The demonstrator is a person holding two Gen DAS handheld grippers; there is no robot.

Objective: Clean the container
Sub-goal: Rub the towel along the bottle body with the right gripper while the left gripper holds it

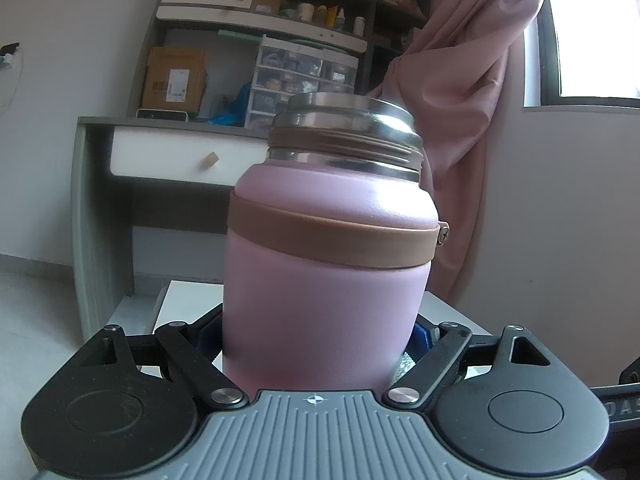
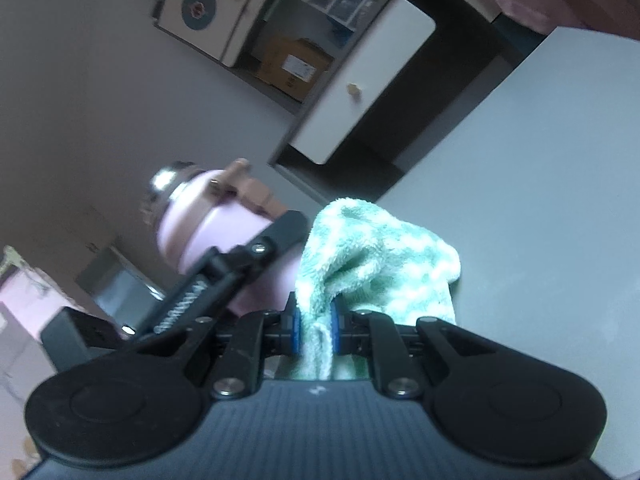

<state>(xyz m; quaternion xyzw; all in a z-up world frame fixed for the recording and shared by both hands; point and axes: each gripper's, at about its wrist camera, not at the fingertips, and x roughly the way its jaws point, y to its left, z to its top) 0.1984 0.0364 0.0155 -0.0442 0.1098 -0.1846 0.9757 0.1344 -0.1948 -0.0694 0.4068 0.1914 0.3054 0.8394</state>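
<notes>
A pink container (image 1: 320,280) with a brown band and an open steel threaded neck fills the left wrist view, upright. My left gripper (image 1: 316,344) is shut on its lower body, the blue pads pressed to both sides. In the right wrist view the same container (image 2: 200,232) shows at the left, with the left gripper's black arm (image 2: 240,264) across it. My right gripper (image 2: 315,328) is shut on a green and white checked cloth (image 2: 376,264), which bunches up beyond the pads, just right of the container. I cannot tell whether the cloth touches it.
A white table top (image 2: 540,200) lies under and right of the cloth; it also shows under the container in the left wrist view (image 1: 180,304). Behind stand a grey desk with a white drawer (image 1: 168,156), cluttered shelves (image 1: 304,68) and a pink curtain (image 1: 472,100).
</notes>
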